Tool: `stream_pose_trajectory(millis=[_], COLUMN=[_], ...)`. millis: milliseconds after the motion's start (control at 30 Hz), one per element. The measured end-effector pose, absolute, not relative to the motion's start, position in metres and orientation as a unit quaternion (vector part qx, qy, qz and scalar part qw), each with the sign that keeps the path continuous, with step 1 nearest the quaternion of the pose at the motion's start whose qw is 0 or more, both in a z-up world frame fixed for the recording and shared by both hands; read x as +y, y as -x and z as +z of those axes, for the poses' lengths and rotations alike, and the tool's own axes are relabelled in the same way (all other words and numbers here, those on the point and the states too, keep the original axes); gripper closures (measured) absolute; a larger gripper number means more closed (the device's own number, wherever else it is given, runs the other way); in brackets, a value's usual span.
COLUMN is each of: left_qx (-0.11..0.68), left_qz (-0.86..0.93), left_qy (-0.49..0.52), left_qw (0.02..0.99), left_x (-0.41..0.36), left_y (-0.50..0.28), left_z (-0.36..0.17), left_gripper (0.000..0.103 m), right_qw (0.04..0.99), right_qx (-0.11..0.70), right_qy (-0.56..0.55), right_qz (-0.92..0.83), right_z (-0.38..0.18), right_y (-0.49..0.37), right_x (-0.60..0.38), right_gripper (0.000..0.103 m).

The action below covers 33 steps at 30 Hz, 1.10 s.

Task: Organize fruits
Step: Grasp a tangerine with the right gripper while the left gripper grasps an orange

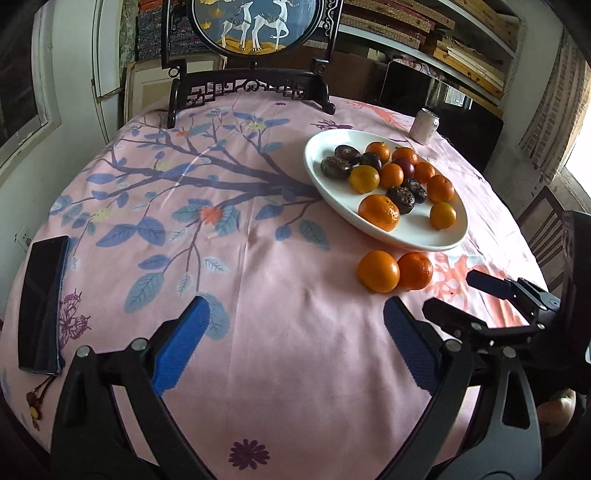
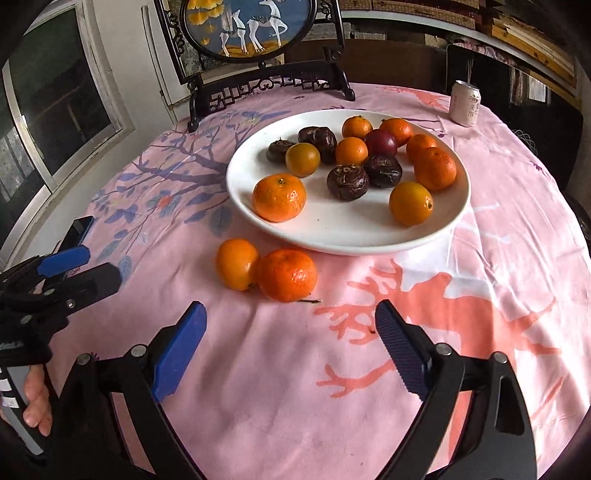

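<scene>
**Two loose oranges beside the fruit plate, both grippers empty**

The white plate (image 2: pixel 343 240) sits on the pink floral tablecloth (image 2: pixel 280 369), loaded with oranges and dark wrinkled fruits mixed together, plus one smooth purple fruit (image 2: pixel 381 141) among them. Off the plate, just beside its near rim, two oranges lie on the cloth touching each other: the left orange (image 2: pixel 236 263) and the right orange (image 2: pixel 287 274).

The right gripper (image 2: pixel 291 321) hovers over the cloth near these two, its blue-padded fingers spread wide with nothing between them. The left gripper (image 1: pixel 296 317) is off to the left, over bare cloth, its fingers likewise wide apart and holding nothing; the right wrist view shows it at the left edge.

A dark phone (image 1: pixel 42 302) lies near the table's left edge. A pale drinks can (image 2: pixel 464 103) stands upright beyond the plate, and a round deer screen on a dark carved stand (image 2: pixel 247 29) rises at the far side
</scene>
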State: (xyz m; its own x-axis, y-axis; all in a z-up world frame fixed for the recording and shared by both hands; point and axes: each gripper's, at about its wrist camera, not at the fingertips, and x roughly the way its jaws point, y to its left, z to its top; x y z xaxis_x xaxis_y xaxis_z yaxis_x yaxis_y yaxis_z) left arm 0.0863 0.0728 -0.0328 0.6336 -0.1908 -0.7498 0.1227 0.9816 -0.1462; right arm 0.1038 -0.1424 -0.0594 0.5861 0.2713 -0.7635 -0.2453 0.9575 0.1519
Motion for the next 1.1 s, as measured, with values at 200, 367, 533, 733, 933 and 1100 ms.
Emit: stream_pose_trajectory(millis=[200, 367, 533, 733, 933, 1100], left_qx=[0.421, 0.423, 0.434, 0.454, 0.476, 0.477], left_qz=[-0.092, -0.097, -0.103, -0.120, -0.111, -0.093], left_qy=[0.057, 0.055, 0.044, 0.020, 0.002, -0.019], left_qw=[0.901, 0.899, 0.894, 0.883, 0.873, 0.874], left_x=[0.086, 0.081, 0.061, 0.016, -0.014, -0.023], left_y=[-0.084, -0.086, -0.096, -0.122, -0.148, -0.159], left_z=[-0.036, -0.036, -0.039, -0.053, -0.073, -0.081], left_gripper=[0.006, 0.006, 0.006, 0.006, 0.013, 0.059], right_qw=[0.873, 0.874, 0.880, 0.882, 0.887, 0.888], right_qx=[0.463, 0.459, 0.448, 0.452, 0.443, 0.440], right_qy=[-0.012, -0.016, -0.010, -0.019, -0.040, -0.052], right_qz=[0.153, 0.162, 0.159, 0.132, 0.121, 0.124], right_z=[-0.076, -0.081, -0.066, -0.060, -0.059, -0.059], right_y=[-0.127, -0.139, -0.119, -0.086, -0.074, -0.073], right_x=[-0.136, -0.132, -0.140, -0.175, -0.203, -0.210], right_gripper=[0.051, 0.063, 0.064, 0.064, 0.064, 0.064])
